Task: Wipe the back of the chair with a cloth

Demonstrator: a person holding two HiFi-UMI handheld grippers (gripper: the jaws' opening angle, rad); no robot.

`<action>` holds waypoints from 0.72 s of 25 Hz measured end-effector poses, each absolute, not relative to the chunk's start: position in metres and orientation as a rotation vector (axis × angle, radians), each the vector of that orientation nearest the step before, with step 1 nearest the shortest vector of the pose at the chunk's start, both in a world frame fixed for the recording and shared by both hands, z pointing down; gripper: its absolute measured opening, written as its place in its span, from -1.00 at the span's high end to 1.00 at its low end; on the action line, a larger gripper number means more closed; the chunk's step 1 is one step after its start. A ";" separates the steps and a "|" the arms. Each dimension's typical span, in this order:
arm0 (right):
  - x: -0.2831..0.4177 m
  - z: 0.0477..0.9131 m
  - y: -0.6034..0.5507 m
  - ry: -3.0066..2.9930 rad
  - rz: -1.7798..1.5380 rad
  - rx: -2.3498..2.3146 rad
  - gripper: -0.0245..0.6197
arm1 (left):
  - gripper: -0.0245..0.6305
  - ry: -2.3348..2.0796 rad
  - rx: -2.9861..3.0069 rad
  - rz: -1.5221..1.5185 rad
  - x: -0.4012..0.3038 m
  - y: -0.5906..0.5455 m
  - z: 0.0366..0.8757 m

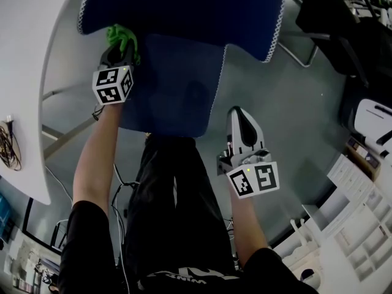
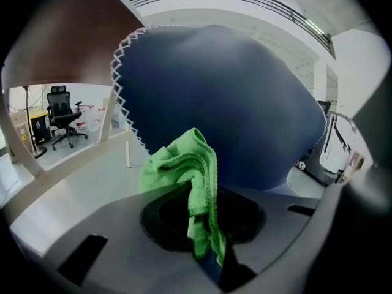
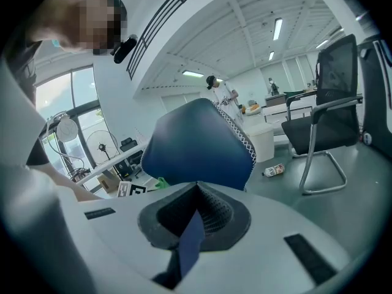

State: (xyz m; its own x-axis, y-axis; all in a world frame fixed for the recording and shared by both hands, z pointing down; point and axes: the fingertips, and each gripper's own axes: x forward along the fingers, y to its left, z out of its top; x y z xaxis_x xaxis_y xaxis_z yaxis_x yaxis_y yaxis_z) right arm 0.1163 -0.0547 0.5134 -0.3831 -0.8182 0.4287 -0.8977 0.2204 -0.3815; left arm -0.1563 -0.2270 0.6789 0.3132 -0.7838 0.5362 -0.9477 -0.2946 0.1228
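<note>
Little weight, no stiffness: hold the soft cloth [image 2: 190,176] by its bunched fold in the clenched left gripper [image 1: 120,51], at the chair back's [image 1: 184,5] left edge, with the right gripper [image 1: 240,116] closed empty, nearer.

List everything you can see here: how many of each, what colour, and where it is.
Blue chair: one, dark blue with white stitching, ahead of the person.
Cloth: one, green, at the blue chair's left edge.
Table: one, white, left.
Swivel chair: one, black, far background.
Frame chair: one, black on metal legs, right.
Bottle: one, pale, lying on the floor.
Left gripper: grey, clamped on the cloth.
Right gripper: white, closed, empty, right of the blue chair.
</note>
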 end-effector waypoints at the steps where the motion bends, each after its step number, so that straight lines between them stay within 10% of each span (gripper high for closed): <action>1: 0.118 0.515 -0.054 -2.340 0.885 1.665 0.93 | 0.71 -1.523 2.177 0.530 -0.148 -0.229 0.681; 18: 0.142 0.517 -0.038 -2.289 0.906 1.741 0.93 | 0.72 -1.068 2.469 0.533 0.053 -0.202 0.678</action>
State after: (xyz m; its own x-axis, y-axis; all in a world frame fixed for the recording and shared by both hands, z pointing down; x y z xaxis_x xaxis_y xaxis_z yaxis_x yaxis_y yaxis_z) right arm 0.1416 -0.0376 0.5168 -0.3282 -0.8352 0.4412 -0.9110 0.1564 -0.3816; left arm 0.0532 -0.2024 0.6777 0.6360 -0.5979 0.4879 -0.7492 -0.6299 0.2046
